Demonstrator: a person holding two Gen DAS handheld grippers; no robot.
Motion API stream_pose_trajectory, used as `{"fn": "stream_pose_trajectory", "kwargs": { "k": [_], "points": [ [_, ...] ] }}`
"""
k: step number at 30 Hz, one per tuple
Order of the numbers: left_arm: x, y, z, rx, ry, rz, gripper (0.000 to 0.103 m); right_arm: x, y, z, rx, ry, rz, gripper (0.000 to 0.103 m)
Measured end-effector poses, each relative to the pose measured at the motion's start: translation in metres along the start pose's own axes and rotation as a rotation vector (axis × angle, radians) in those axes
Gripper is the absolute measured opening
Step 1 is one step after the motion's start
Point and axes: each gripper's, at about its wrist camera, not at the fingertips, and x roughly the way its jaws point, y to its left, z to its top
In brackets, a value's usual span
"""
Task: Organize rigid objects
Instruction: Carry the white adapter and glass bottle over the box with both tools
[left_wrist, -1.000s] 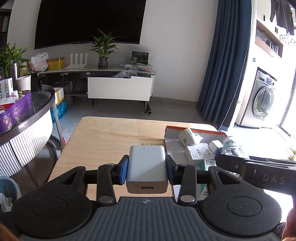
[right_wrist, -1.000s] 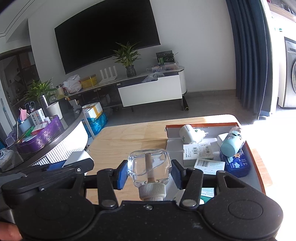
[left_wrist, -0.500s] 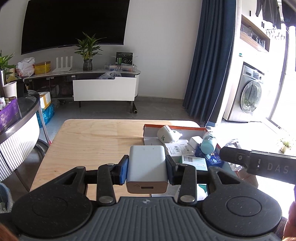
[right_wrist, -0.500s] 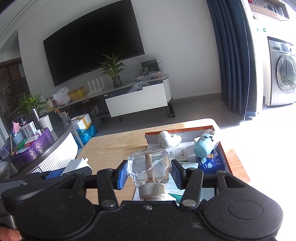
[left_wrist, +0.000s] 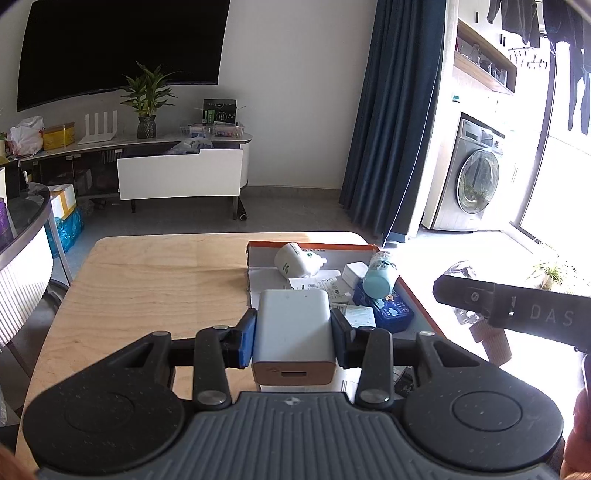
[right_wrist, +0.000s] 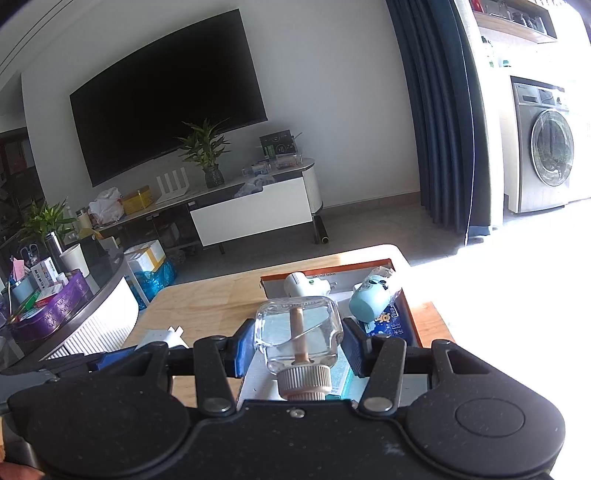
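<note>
My left gripper (left_wrist: 293, 334) is shut on a white charger block (left_wrist: 293, 325), held above the wooden table (left_wrist: 155, 280) just left of the orange-rimmed tray (left_wrist: 417, 299). My right gripper (right_wrist: 297, 339) is shut on a clear glass bottle (right_wrist: 297, 332) with a beige ribbed cap, held over the near part of the tray (right_wrist: 410, 314). The tray holds a white plug-in device (left_wrist: 295, 260), a light-blue bottle (left_wrist: 378, 280), a blue packet (left_wrist: 388, 312) and small white boxes. The right gripper also shows at the right edge of the left wrist view (left_wrist: 517, 314).
A round counter with a purple basket (right_wrist: 55, 314) stands left of the table. A TV stand (left_wrist: 177, 173) with a plant is beyond the table, a dark curtain (left_wrist: 391, 129) and a washing machine (left_wrist: 476, 184) to the right. Bright sunlight washes out the table's right edge.
Both views have shifted right and forward: the tray now sits closer to centre under the grippers. The grippers keep hold of the charger and the bottle.
</note>
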Motion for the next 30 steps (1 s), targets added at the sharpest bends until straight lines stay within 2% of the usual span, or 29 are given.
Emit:
{"fn": "stream_pose_trajectory", "kwargs": {
  "k": [17,30],
  "points": [
    [0.018,-0.023,0.004,0.022,0.027,-0.059,0.041,0.000,-0.024,0.003,0.043,0.000,-0.055,0.060],
    [0.029,-0.029,0.008,0.027,0.046,-0.069,0.041,0.009,-0.029,0.007,0.049,0.020,-0.065,0.060]
  ]
}}
